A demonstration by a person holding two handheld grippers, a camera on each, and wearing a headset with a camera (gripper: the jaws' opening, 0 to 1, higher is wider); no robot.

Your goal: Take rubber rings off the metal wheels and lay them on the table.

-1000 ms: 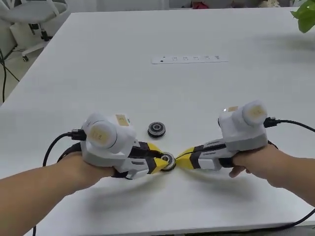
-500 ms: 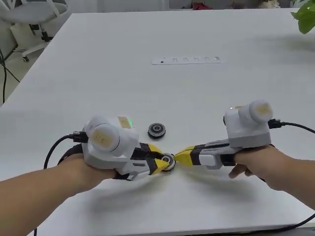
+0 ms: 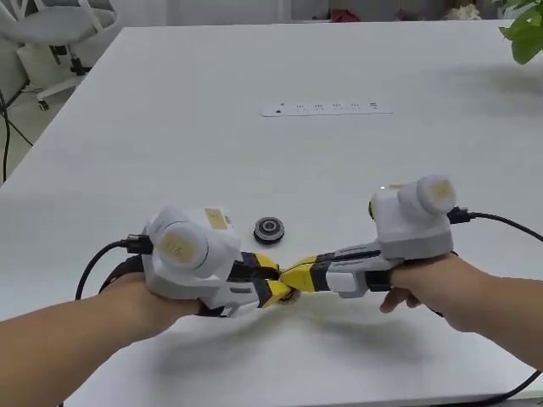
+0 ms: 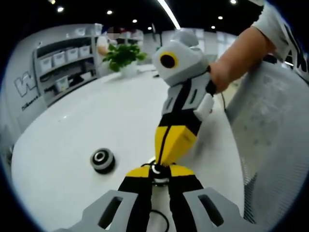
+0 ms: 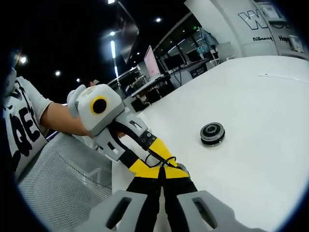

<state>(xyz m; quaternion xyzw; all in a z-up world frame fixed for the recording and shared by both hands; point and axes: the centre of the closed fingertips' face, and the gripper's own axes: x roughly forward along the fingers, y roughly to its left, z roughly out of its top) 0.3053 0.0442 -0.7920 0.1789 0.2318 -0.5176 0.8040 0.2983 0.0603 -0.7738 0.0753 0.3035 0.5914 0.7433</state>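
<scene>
Head view, looking down at a smooth white table [image 3: 356, 170]. Two hands each hold a gripper with a white plastic body, black fingers and yellow wedge-shaped tips. The tips meet nose to nose at the lower centre of the frame.

The left gripper [image 3: 273, 287] comes in from the lower left. Its jaws are closed a little way onto a small metal wheel [image 4: 158, 169], a round, shiny disc pinched between the two yellow tips.

The right gripper [image 3: 293, 275] comes in from the lower right. Its jaws are pressed almost together and its tip touches the same wheel. The right gripper view shows only a narrow slit between its fingers, and it is unclear whether anything is caught there.

A second wheel [image 3: 269, 227] lies flat on the table just above the meeting point, apart from both grippers. It has a bright metal hub with a dark rubber ring [image 5: 212, 140] still round it (a squat, thick puck shape).

Higher up, at centre, lies a long flat white power strip [image 3: 327, 107]. Green leaves of a plant [image 3: 526, 32] show at the upper right corner, and a white office chair [image 3: 51, 25] at the upper left.
</scene>
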